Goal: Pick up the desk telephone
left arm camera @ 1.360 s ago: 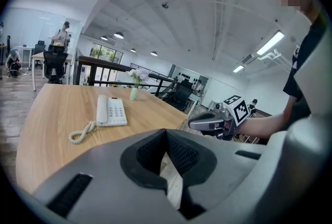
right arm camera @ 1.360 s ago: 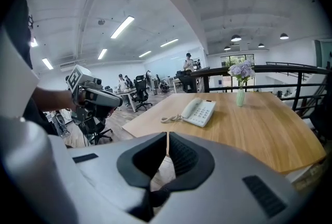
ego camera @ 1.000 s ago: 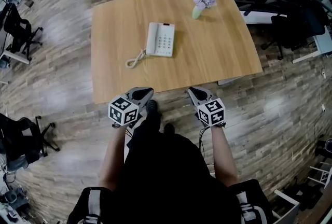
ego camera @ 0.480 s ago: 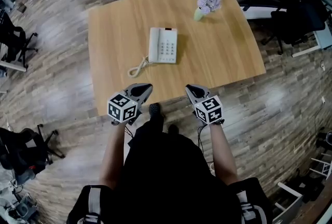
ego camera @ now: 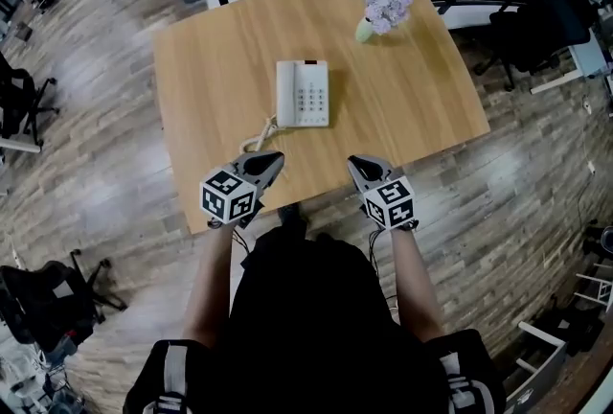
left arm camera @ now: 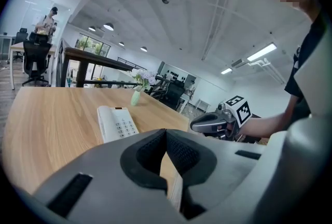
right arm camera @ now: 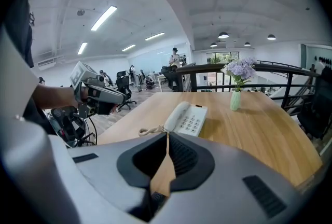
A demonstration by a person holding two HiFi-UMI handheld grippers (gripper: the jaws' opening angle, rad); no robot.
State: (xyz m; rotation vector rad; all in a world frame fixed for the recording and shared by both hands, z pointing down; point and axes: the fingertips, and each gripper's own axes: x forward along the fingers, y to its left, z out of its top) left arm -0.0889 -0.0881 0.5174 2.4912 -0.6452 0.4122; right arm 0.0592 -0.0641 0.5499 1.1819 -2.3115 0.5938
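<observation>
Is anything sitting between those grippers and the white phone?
Nothing visible does: bare table lies between the left gripper, the right gripper and the telephone. Its coiled cord trails toward the left gripper; the flower vase stands beyond.

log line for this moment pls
phase: pre-grasp | left gripper: shut, empty | right gripper: shut, empty | desk telephone: flat on table, untouched

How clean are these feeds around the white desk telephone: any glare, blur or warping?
Head view: fisheye bows the light wooden table, pale glare patches on the plank floor, white push-button desk telephone sharp. Left gripper view: dark round vignette, left gripper near the lens soft. Right gripper view: same vignette, ceiling strip lights blown out.
</observation>
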